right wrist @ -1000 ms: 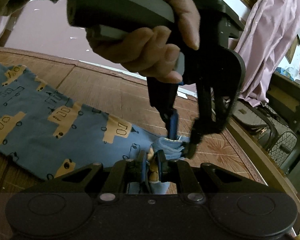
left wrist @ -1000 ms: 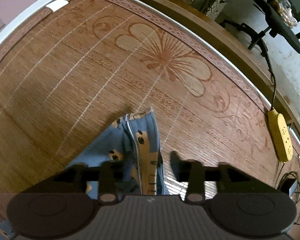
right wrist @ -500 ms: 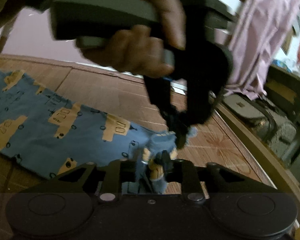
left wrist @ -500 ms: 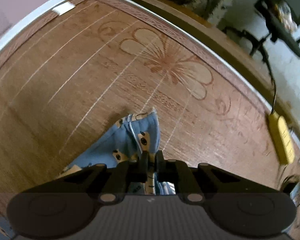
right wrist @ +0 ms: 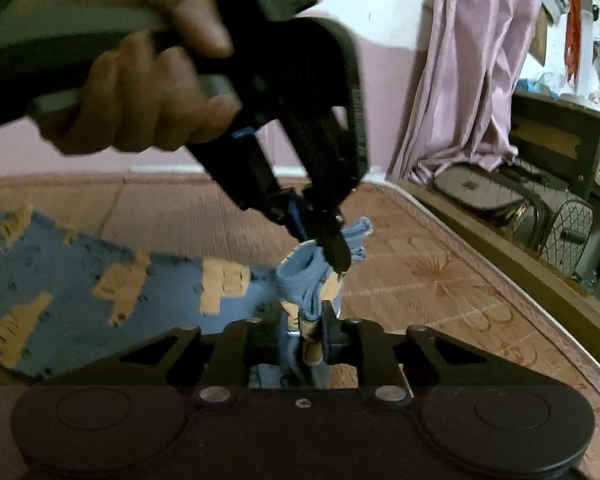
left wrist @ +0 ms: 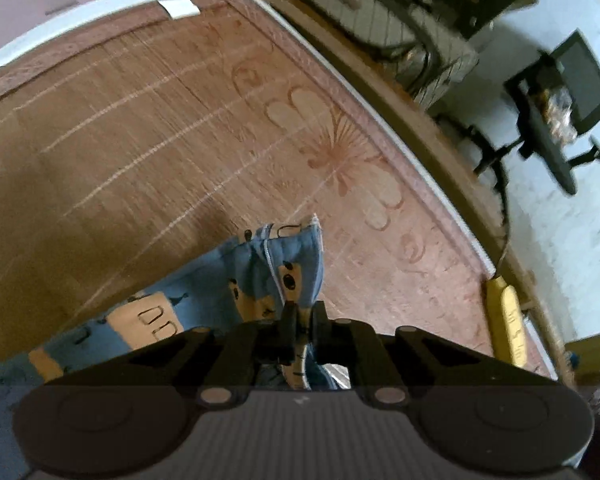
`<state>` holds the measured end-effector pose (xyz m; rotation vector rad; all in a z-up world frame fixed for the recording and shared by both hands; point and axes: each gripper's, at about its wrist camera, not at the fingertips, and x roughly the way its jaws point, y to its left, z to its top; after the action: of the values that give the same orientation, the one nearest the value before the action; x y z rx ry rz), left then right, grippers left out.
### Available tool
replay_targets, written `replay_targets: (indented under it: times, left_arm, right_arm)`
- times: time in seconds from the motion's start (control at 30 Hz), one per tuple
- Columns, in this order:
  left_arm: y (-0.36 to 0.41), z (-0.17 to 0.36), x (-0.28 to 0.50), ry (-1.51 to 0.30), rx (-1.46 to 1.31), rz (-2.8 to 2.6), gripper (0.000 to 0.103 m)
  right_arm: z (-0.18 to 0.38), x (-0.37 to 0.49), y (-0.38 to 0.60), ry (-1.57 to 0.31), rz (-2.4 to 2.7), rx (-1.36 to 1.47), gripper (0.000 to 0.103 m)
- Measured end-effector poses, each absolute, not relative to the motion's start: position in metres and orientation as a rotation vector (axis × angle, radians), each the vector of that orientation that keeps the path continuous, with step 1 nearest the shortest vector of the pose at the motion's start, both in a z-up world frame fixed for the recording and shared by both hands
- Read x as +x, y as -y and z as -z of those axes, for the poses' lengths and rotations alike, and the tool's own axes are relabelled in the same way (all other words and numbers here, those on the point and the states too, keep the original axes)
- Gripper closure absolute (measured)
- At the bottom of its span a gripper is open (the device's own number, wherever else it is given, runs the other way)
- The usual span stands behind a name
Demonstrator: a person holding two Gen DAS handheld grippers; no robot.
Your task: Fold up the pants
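A woven bamboo mat (left wrist: 148,152) with a printed reddish flower pattern and a pale bound edge covers the whole work surface, and everything else can be placed against it. Beyond the mat's far edge in the right wrist view hangs a pink curtain (right wrist: 480,64); below the curtain, off the mat's side, sits a grey quilted bag (right wrist: 480,192). A black office chair (left wrist: 560,120) stands well off the mat on the pale floor, and a yellow power strip (left wrist: 506,328) lies just off the mat's bound edge.

On the mat lie the blue pants (right wrist: 72,276), printed with tan vehicles. Most of the cloth is spread flat on the mat to the left in the right wrist view, while one end is gathered and lifted clear of the mat, bunched into folds.

A person's hand (right wrist: 140,92) wraps the grey handle of the left gripper (right wrist: 324,236), which angles down toward the mat. Its fingers are pressed together on the raised bunch of cloth, with a tuft of blue fabric poking out past the tips.

The right gripper (right wrist: 308,320) has just been closing its jaws; they now pinch a narrow fold of the same lifted end, directly below the left one and close to it.
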<state>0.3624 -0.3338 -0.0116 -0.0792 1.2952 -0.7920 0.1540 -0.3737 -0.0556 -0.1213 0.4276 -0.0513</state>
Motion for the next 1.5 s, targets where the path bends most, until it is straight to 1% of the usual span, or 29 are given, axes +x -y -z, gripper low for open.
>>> replay_targets:
  times: [0.13, 0.27, 0.4, 0.5, 0.63, 0.77, 0.87, 0.93, 1.07, 1.1, 1.17, 1.27, 1.33, 1.37, 1.4, 1.43, 1.5]
  left_arm:
    - [0.298, -0.008, 0.355, -1.239, -0.16, 0.803, 0.096]
    - [0.245, -0.025, 0.339, -1.173, -0.206, 0.795, 0.096]
    - [0.188, -0.026, 0.326, -1.156, -0.231, 0.748, 0.096]
    - [0.143, -0.016, 0.32, -1.155, -0.274, 0.711, 0.096]
    - [0.094, 0.018, 0.314, -1.138, -0.346, 0.685, 0.096]
    - [0.068, 0.052, 0.305, -1.105, -0.326, 0.679, 0.095]
    - [0.051, 0.067, 0.3, -1.091, -0.386, 0.68, 0.094]
    - [0.044, 0.073, 0.299, -1.086, -0.422, 0.671, 0.09]
    - [0.038, 0.077, 0.299, -1.09, -0.484, 0.655, 0.086]
    - [0.037, 0.077, 0.301, -1.093, -0.498, 0.652, 0.078]
    - [0.035, 0.082, 0.303, -1.107, -0.526, 0.627, 0.07]
    - [0.038, 0.087, 0.305, -1.123, -0.514, 0.599, 0.071]
    - [0.039, 0.086, 0.304, -1.103, -0.484, 0.592, 0.09]
    - [0.039, 0.086, 0.304, -1.104, -0.478, 0.584, 0.09]
    - [0.038, 0.086, 0.304, -1.107, -0.487, 0.581, 0.094]
    - [0.037, 0.086, 0.304, -1.104, -0.502, 0.584, 0.095]
    - [0.034, 0.082, 0.303, -1.09, -0.508, 0.59, 0.096]
  right_arm:
    - [0.04, 0.142, 0.36, -0.353, 0.029, -0.137, 0.089]
    - [0.026, 0.132, 0.326, -0.309, -0.046, -0.177, 0.089]
    - [0.022, 0.126, 0.282, -0.316, -0.163, -0.234, 0.089]
    - [0.025, 0.124, 0.249, -0.339, -0.236, -0.271, 0.089]
    - [0.041, 0.128, 0.208, -0.418, -0.289, -0.323, 0.089]
    - [0.061, 0.133, 0.177, -0.51, -0.281, -0.364, 0.089]
    - [0.068, 0.133, 0.166, -0.531, -0.256, -0.386, 0.089]
    - [0.07, 0.133, 0.164, -0.537, -0.236, -0.386, 0.089]
    - [0.07, 0.138, 0.16, -0.55, -0.213, -0.39, 0.088]
    - [0.07, 0.138, 0.159, -0.552, -0.205, -0.393, 0.088]
    - [0.069, 0.136, 0.159, -0.561, -0.196, -0.384, 0.087]
    - [0.071, 0.137, 0.157, -0.574, -0.185, -0.375, 0.086]
    - [0.072, 0.136, 0.155, -0.571, -0.183, -0.381, 0.087]
    - [0.072, 0.137, 0.155, -0.567, -0.183, -0.384, 0.088]
    - [0.072, 0.136, 0.154, -0.558, -0.18, -0.392, 0.088]
    - [0.072, 0.135, 0.153, -0.553, -0.178, -0.399, 0.089]
    - [0.069, 0.134, 0.152, -0.541, -0.174, -0.411, 0.089]
